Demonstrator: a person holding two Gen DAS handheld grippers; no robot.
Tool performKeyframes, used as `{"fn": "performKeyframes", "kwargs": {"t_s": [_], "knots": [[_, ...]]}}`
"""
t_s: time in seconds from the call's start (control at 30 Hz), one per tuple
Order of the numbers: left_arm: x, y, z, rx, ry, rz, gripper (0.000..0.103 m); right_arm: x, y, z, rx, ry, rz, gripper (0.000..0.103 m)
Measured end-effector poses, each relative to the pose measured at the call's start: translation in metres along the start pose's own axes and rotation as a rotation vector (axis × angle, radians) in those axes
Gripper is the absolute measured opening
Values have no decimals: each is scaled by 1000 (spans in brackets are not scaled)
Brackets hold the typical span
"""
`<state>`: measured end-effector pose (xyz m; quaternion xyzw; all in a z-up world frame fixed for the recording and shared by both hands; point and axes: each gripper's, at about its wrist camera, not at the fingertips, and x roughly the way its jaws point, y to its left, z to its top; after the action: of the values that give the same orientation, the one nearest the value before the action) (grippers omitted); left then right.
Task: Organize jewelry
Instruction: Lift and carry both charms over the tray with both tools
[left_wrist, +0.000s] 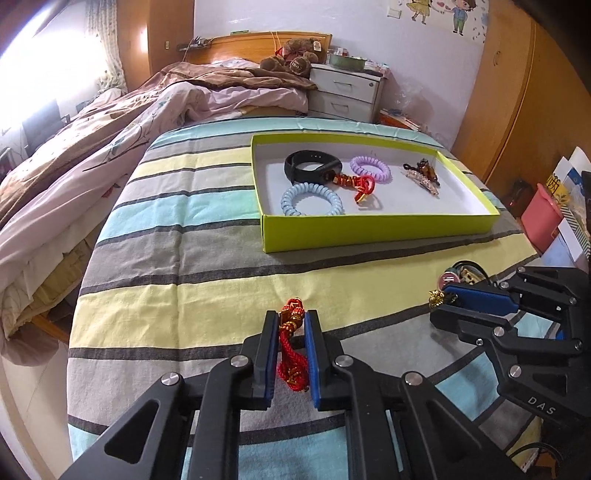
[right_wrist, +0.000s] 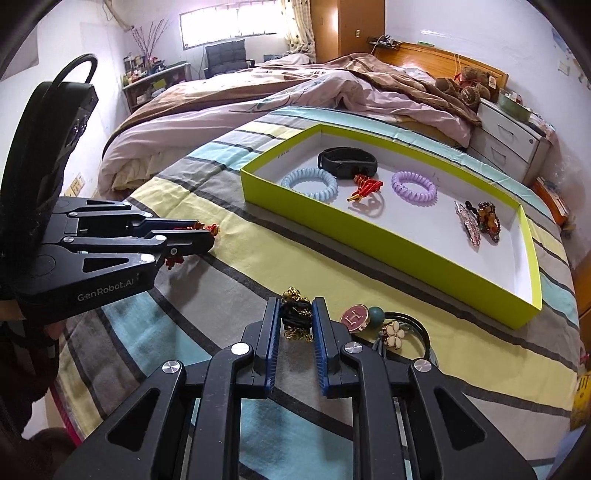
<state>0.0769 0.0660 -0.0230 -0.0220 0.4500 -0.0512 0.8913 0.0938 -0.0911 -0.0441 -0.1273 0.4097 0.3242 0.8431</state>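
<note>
My left gripper (left_wrist: 291, 319) is shut on a red braided cord bracelet with gold beads (left_wrist: 291, 343), low over the striped bedsheet; it also shows in the right wrist view (right_wrist: 207, 232). My right gripper (right_wrist: 297, 308) is shut on a black cord bracelet with gold beads (right_wrist: 295, 314); it shows at the right of the left wrist view (left_wrist: 441, 295). The lime-green tray (left_wrist: 369, 230) lies further ahead and holds a black band (left_wrist: 310, 168), a blue coil tie (left_wrist: 312, 201), a purple coil tie (left_wrist: 370, 169), a red cord piece (left_wrist: 360, 186) and hair clips (left_wrist: 423, 175).
Hair ties with a pink "H" charm (right_wrist: 354, 317) and a white flower charm (right_wrist: 391, 334) lie right of my right gripper. A rumpled quilt (left_wrist: 110, 140) covers the bed's left side. A white nightstand (left_wrist: 345, 94) stands at the head. A pink bin (left_wrist: 541, 218) is beyond the right edge.
</note>
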Motion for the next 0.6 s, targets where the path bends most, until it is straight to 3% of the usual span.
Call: {"fn": "performKeyframes", "kwargs": {"t_s": [0.37,0.6], "knots": [[-32,-10,14,20,-74,6,14,-21,-9,10,49,-72,8,17],[-41,-24,39,41,-115,-19,14,-43,-35,20,105,-132,-12,18]]}}
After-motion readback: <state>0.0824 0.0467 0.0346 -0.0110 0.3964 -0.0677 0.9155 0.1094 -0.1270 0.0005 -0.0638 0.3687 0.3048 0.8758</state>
